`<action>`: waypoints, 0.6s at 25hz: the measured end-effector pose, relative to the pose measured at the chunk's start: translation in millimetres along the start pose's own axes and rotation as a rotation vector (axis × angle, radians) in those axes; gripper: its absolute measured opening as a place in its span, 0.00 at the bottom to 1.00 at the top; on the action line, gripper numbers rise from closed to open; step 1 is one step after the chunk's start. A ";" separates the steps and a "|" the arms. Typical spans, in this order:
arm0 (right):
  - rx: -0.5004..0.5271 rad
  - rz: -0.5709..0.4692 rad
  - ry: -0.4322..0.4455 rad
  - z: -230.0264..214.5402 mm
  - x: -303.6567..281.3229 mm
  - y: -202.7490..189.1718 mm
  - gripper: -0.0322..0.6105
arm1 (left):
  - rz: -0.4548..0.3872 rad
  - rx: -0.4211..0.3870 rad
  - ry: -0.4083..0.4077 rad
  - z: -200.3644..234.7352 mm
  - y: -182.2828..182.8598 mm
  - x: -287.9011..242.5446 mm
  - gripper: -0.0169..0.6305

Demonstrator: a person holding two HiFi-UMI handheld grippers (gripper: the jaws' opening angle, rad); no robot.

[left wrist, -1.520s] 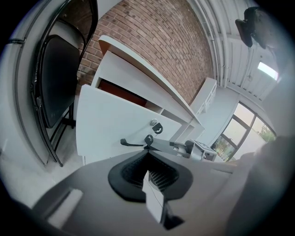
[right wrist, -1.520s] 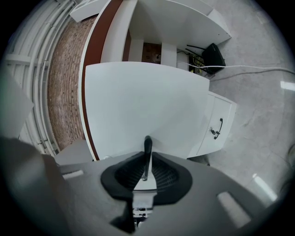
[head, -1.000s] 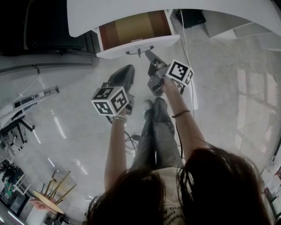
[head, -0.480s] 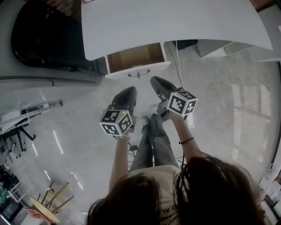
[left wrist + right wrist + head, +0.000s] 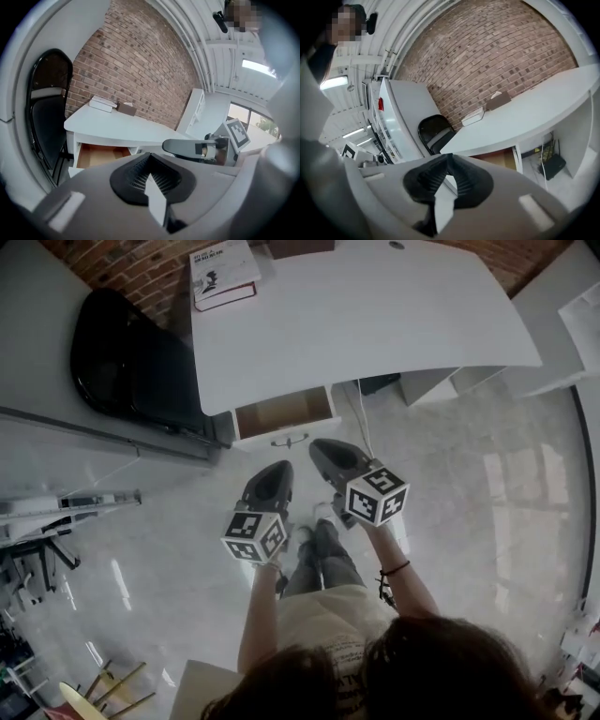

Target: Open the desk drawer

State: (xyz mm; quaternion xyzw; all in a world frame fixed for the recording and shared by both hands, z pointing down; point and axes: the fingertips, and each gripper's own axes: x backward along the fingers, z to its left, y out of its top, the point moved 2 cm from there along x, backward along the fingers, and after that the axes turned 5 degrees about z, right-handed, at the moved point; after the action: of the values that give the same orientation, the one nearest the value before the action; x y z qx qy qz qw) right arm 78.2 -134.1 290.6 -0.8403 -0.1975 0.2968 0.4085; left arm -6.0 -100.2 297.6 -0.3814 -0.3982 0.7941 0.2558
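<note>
Drawer standing open under the white surface, your left gripper and right gripper held just short of it, both jaws pressed together, nothing between them.

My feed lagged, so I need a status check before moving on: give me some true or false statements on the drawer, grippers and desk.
1. The white desk's wood-lined drawer stands pulled out. True.
2. The right gripper grips the drawer's dark handle. False: it hangs clear, jaws together, empty.
3. A black folding chair stands beside the desk. True.
4. The desk top is bare. False: a book and a brown box lie there.
</note>
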 end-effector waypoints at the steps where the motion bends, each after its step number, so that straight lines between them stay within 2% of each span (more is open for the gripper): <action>1: 0.004 -0.006 0.012 9.4 5.4 7.3 0.11 | -0.008 -0.005 -0.002 -6.5 7.5 7.2 0.02; 8: 0.094 -0.035 0.059 54.6 28.1 47.4 0.08 | -0.048 -0.038 -0.011 -32.3 40.1 35.3 0.02; 15: 0.155 -0.057 0.074 78.0 36.3 70.2 0.05 | -0.095 -0.108 -0.007 -40.9 70.5 53.1 0.02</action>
State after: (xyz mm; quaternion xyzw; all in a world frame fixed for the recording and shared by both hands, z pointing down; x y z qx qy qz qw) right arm 60.0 -110.1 183.7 -0.8107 -0.1824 0.2680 0.4874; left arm -10.8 -83.5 201.8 -0.3724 -0.4590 0.7598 0.2707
